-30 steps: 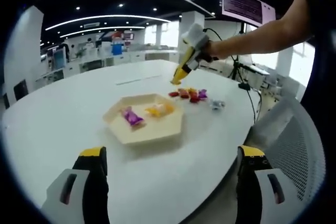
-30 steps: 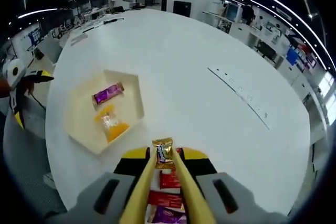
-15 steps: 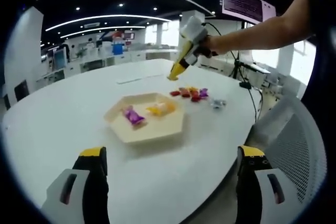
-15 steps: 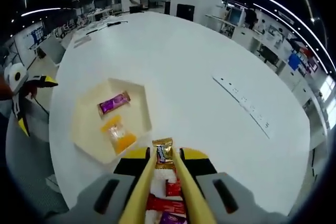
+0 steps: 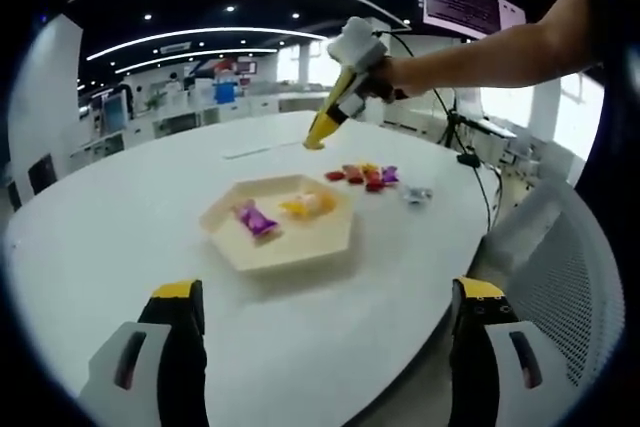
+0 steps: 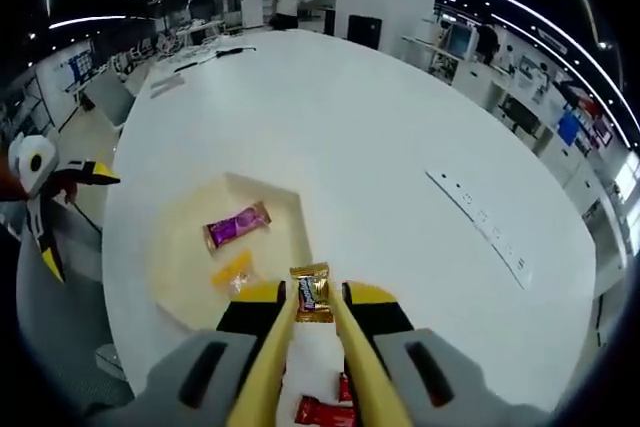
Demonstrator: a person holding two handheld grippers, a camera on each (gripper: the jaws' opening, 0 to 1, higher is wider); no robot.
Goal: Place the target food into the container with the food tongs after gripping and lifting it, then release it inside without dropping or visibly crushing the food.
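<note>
My right gripper, clamped on the yellow food tongs, carries a gold-wrapped candy pinched at the tong tips, low in the centre of the right gripper view and clear of the white round table. The candy hangs just right of the pale hexagonal container, at centre left in that view, where a purple-wrapped candy and an orange one already lie. In the left gripper view the same tongs hang at upper centre, above and beyond the tray, with the loose pile of candies to its right.

My left gripper waits at the bottom of its view, jaws standing wide apart, holding nothing.

I judge the candy light, its wrapper crinkly and slick, the filling probably firm enough for a gentle pinch but easily dented by a hard one. The tongs grip it across the middle of its body, which looks the safest hold; the twisted ends would likely slip.

Its long axis runs up the frame in the right gripper view, in line with the tongs, one wrapper end pointing toward the far side of the table.
</note>
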